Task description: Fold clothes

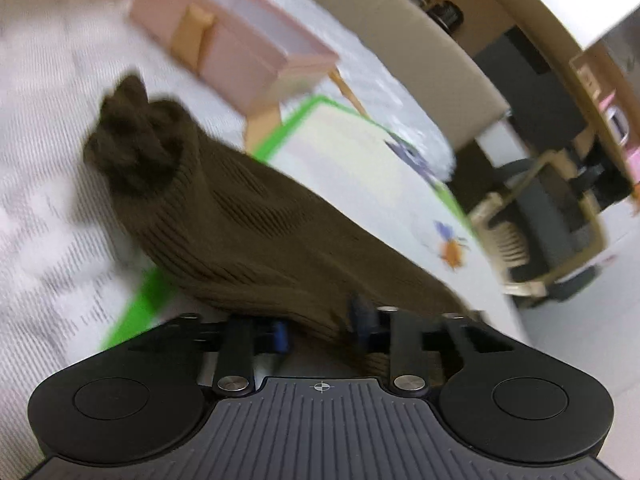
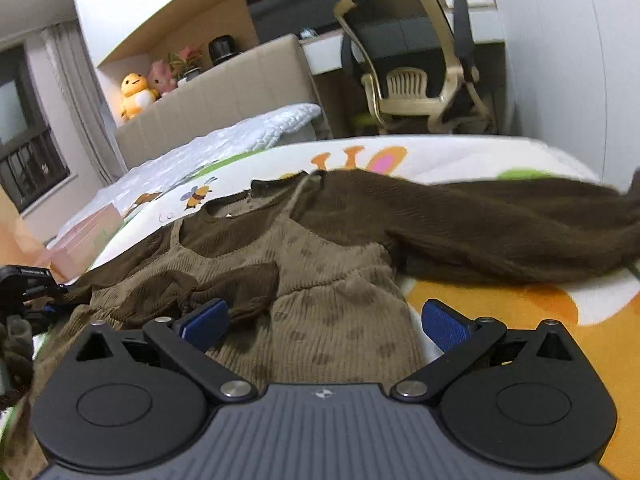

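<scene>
— Where's the dress?
— The dress [image 2: 320, 288] lies flat on the play mat [image 2: 500, 304], one sleeve [image 1: 240, 224] pinched in the left claw [image 1: 320, 330].
— Room around?
— Mat edge close; pink box [image 1: 240, 48] beyond. Right claw [image 2: 324, 324] spread wide, empty.

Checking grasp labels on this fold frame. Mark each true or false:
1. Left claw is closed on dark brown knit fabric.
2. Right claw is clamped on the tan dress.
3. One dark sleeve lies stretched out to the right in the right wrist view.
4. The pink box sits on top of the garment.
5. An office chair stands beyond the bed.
1. True: the left claw pinches the dark brown sleeve.
2. False: the right claw is open above the tan dress.
3. True: the outstretched sleeve.
4. False: the pink box sits apart on the bedding.
5. True: the office chair.
</scene>
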### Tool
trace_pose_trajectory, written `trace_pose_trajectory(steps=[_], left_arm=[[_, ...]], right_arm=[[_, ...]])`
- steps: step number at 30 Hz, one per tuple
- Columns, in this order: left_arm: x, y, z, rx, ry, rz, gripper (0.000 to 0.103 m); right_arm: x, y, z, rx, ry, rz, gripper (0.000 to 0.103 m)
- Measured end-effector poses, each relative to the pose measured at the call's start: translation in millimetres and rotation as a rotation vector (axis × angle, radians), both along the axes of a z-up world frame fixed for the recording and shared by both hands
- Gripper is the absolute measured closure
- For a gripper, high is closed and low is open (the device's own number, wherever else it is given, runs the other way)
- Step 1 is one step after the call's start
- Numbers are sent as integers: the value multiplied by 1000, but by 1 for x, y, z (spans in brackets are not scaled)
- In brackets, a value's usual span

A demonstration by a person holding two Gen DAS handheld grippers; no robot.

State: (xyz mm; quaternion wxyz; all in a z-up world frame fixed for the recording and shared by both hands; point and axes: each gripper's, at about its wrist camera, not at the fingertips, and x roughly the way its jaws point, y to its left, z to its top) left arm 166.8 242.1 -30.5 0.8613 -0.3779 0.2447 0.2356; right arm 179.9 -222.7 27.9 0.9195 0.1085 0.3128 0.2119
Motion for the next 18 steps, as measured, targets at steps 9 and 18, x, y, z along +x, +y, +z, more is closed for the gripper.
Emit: trace_pose_trajectory(steps=[9, 18], left_arm=[[43, -124, 65, 682, -107, -599, 83], [49, -203, 2, 672, 32, -1057, 10]], right_arm=[[6, 10, -5, -20, 69, 33, 0], [6, 20, -1, -106, 81, 54, 0]])
